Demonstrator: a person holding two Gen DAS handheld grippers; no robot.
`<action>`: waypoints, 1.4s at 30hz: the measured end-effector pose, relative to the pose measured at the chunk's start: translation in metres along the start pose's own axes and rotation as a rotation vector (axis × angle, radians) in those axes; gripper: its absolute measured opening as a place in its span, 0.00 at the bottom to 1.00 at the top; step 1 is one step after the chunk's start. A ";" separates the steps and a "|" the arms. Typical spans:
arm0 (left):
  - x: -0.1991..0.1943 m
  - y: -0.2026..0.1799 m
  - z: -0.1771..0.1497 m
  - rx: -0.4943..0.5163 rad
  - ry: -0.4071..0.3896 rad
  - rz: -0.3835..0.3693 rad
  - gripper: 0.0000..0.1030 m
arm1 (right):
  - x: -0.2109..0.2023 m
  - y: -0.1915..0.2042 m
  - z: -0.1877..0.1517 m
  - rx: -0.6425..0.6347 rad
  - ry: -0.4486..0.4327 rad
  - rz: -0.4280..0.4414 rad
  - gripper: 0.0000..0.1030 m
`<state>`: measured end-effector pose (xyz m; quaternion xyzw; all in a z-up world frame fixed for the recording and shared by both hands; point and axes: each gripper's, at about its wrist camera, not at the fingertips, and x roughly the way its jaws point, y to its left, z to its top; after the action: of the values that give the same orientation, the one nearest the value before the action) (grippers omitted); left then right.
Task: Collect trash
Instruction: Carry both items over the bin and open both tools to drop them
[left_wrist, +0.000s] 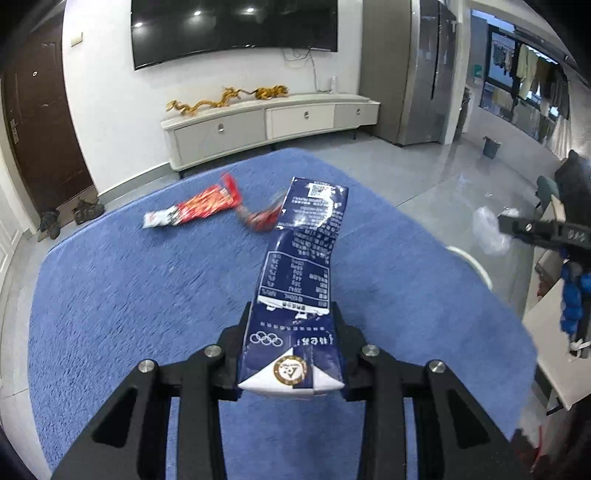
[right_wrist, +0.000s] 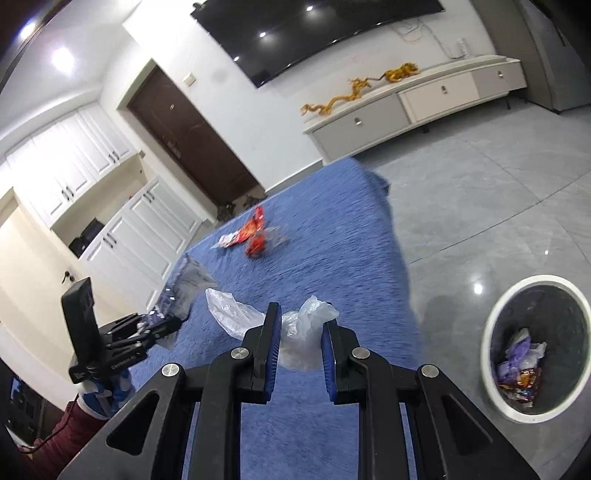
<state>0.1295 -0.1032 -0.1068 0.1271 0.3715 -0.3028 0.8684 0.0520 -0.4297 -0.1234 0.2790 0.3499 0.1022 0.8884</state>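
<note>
Claws first: the left gripper (left_wrist: 291, 343) clamps a flattened navy-blue printed drink carton (left_wrist: 299, 266) by its folded end, light and stiff enough to stand out unsupported. The right gripper (right_wrist: 298, 345) pinches a crumpled clear plastic bag (right_wrist: 295, 332), limp and slippery. Red snack wrappers (left_wrist: 199, 208) lie on the blue fuzzy table cover (left_wrist: 129, 295); the white-rimmed waste bin (right_wrist: 491, 343) stands just beside it.

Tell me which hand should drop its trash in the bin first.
Right, probably. The right gripper holds the clear plastic bag, and the bin sits on the floor just to its right. The left gripper, holding the flattened blue carton, is farther across the blue cloth.
</note>
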 end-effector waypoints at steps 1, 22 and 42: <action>-0.001 -0.005 0.004 0.002 -0.003 -0.011 0.32 | -0.006 -0.006 0.000 0.006 -0.009 -0.008 0.20; 0.087 -0.207 0.092 0.147 0.121 -0.225 0.33 | -0.091 -0.167 -0.013 0.218 -0.131 -0.268 0.20; 0.201 -0.328 0.113 0.134 0.275 -0.370 0.51 | -0.060 -0.266 -0.013 0.328 -0.082 -0.407 0.44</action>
<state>0.0989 -0.4980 -0.1724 0.1542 0.4822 -0.4608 0.7290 -0.0044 -0.6661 -0.2484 0.3472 0.3744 -0.1479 0.8470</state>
